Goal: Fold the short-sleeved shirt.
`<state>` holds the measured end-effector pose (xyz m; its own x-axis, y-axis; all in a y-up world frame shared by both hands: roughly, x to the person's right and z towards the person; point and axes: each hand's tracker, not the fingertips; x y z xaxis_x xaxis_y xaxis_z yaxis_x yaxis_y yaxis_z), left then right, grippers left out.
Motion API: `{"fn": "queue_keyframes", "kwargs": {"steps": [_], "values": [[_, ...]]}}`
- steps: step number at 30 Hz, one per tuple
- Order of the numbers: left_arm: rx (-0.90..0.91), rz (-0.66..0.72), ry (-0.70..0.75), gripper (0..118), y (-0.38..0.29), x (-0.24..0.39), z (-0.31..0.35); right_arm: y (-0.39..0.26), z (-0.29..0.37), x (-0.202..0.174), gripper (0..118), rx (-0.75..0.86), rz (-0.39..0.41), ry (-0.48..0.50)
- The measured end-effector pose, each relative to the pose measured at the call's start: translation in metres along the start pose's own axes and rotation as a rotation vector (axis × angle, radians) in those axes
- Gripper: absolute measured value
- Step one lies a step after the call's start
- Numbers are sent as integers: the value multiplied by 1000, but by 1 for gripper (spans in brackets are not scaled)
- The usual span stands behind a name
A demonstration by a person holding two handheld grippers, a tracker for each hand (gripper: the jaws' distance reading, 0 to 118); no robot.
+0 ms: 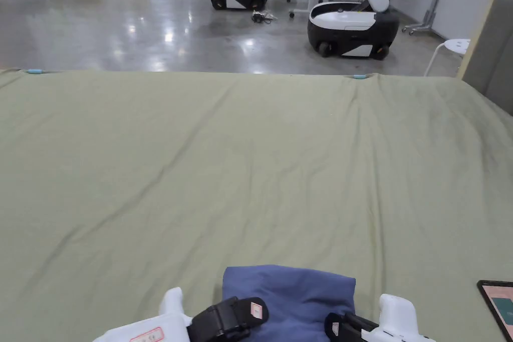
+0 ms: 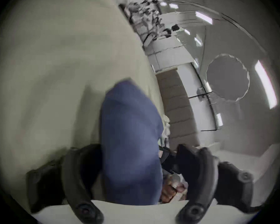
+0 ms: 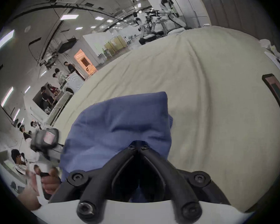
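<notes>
the blue shirt (image 1: 290,295) lay bunched at the worktop's (image 1: 250,157) near edge. right gripper (image 3: 137,144) was clamped on its fabric; left gripper (image 2: 136,153) stood wide apart astride it.

**Hidden, cropped, blurred**

Blue shirt (image 1: 289,298): near edge cut off by the head view's bottom border. Left hand-held gripper (image 1: 253,312) and right hand-held gripper (image 1: 334,329): bodies cropped there too. Tablet (image 1: 498,306) runs off the right edge. Left gripper view smeared; shirt (image 2: 129,140) soft-edged. Right jaw tips meet on the shirt (image 3: 120,127); fabric below them hidden.
</notes>
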<state>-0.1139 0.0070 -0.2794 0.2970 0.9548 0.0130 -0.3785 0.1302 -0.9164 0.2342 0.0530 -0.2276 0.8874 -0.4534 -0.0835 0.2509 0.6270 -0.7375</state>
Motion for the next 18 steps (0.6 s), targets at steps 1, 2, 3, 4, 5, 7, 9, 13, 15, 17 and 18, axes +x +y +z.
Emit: {"fn": "queue_keyframes", "kwargs": {"steps": [1, 2, 3, 4, 5, 7, 9, 13, 15, 17, 18], "values": [[53, 20, -61, 30, 0, -6, -5, 0, 1, 1, 4, 1, -32, 14], [84, 75, 9, 27, -1, -9, -12, 0, 2, 2, 4, 2, -42, 17], [113, 101, 80, 27, -4, -9, -18, 0, 2, 2, 4, 4, -40, 11], [105, 63, 38, 27, -6, -7, -20, 1, 2, 2, 4, 4, -39, 14], [106, 39, 49, 27, -6, 2, -20, 1, 2, 2, 4, 4, -38, 11], [74, -15, 144, 26, -2, 17, -18, 1, 3, 0, 4, 0, -31, 9], [43, -70, 249, 26, 6, 32, -13, 3, 5, -3, 4, -4, -28, 14], [8, -169, 328, 25, 27, 53, 15, 4, 14, -20, 4, 6, 0, 23], [10, -173, 350, 25, 42, 53, 41, 4, 19, -32, 4, 13, 13, 33], [33, -184, 383, 25, 56, 49, 74, 3, 21, -43, 4, 13, 35, 40], [58, -201, 416, 25, 63, 47, 95, 2, 21, -49, 4, 12, 43, 45]]}}
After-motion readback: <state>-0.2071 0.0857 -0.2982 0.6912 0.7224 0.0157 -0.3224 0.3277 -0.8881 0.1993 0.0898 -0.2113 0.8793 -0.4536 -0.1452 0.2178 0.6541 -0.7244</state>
